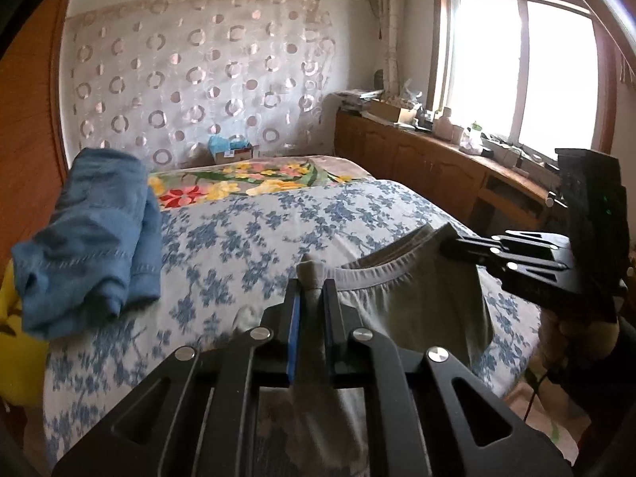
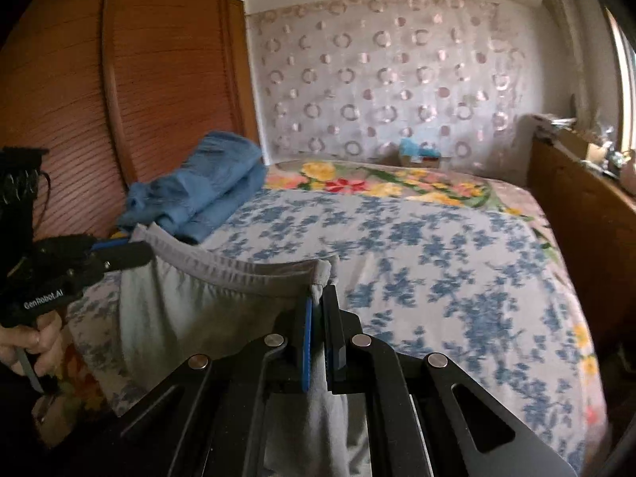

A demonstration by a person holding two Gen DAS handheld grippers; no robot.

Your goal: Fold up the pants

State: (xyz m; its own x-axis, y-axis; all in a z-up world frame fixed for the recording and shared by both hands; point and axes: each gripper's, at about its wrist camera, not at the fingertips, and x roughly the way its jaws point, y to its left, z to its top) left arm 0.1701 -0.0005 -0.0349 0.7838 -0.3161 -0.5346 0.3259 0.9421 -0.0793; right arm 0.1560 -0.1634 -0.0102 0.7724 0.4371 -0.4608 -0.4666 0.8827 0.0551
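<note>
The grey pants point(image 1: 421, 310) were held up over the bed's point(image 1: 246, 246) near edge, waistband stretched from 9 to 3 o'clock, pinched at one corner by the left gripper point(image 1: 312, 290) and, apparently, opposite by the right gripper point(image 2: 318, 302), legs hanging toward 6 o'clock.

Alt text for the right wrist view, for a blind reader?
The right gripper pinches one end of grey pants' waistband, the left gripper the other, holding it stretched above a floral bed. Folded blue cloth lies behind.
</note>
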